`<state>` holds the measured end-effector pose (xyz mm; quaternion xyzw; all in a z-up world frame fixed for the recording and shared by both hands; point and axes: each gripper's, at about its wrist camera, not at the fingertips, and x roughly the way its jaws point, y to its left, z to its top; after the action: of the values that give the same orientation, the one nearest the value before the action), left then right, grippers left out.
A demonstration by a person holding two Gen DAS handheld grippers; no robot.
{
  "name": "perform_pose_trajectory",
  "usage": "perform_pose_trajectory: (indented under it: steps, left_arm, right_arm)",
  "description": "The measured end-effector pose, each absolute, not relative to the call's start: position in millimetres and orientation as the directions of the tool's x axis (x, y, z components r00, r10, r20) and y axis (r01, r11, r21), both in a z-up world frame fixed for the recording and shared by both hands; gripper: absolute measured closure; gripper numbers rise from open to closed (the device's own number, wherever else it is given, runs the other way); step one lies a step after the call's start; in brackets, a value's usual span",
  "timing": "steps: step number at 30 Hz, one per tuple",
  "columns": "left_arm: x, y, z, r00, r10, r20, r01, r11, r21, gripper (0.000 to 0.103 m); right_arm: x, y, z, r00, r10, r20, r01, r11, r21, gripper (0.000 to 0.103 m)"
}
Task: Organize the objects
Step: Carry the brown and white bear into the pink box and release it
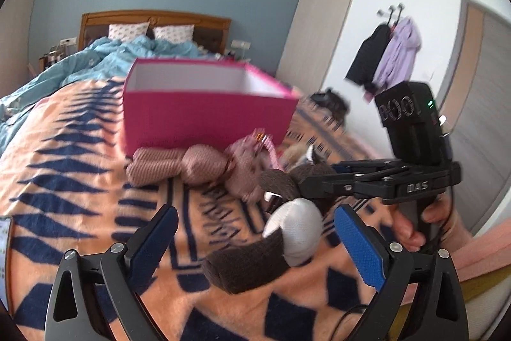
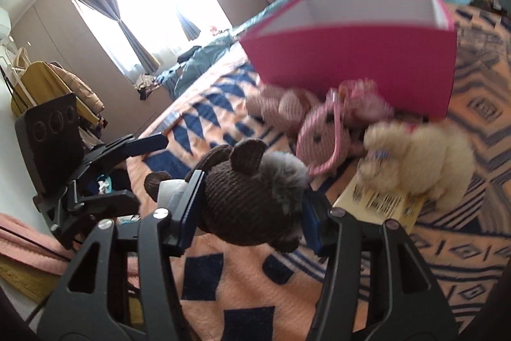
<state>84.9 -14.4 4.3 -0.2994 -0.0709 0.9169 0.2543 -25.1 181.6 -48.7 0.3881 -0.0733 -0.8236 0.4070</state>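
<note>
My right gripper [image 2: 249, 210] is shut on a brown knitted teddy bear [image 2: 252, 200] and holds it above the bed; the right gripper also shows in the left wrist view [image 1: 287, 181], with the bear's white foot [image 1: 297, 232] hanging down. My left gripper [image 1: 255, 245] is open and empty, with the bear's legs between its blue pads. An open pink box [image 1: 204, 107] stands on the patterned blanket [image 1: 80, 181]. In front of it lie pink knitted toys [image 1: 191, 165]. A cream fluffy toy [image 2: 421, 155] sits on a cardboard tag to the right.
A blue duvet [image 1: 95, 59] and pillows lie beyond the box by the wooden headboard. Clothes hang on wall hooks [image 1: 386, 53] to the right. A window with curtains [image 2: 134, 5] and a coat rack [image 2: 48, 85] stand left of the bed.
</note>
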Motion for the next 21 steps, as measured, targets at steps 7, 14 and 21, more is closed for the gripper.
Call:
perform_pose_trajectory:
  steps: [7,14,21]
  left_arm:
    - [67.0,-20.5,32.4,-0.726,0.526,-0.443,-0.445,-0.85,-0.282,0.01]
    - [24.5,-10.6,52.3,-0.758,0.472,-0.45,-0.433,-0.88,-0.195,0.022]
    - [-45.5,-17.4,53.2,-0.718,0.477,-0.507,-0.413,-0.878,-0.241,0.034]
  right_arm:
    - [-40.0,183.8,-2.5,-0.487,-0.709,-0.51,0.616,-0.693,0.374,0.046]
    - [-82.3,175.1,27.3,-0.573,-0.667,-0.477,0.584,-0.74,0.333,0.046]
    - [-132.1,160.3,44.8,-0.623,-0.617,-0.48,0.54,-0.784,0.306,0.046]
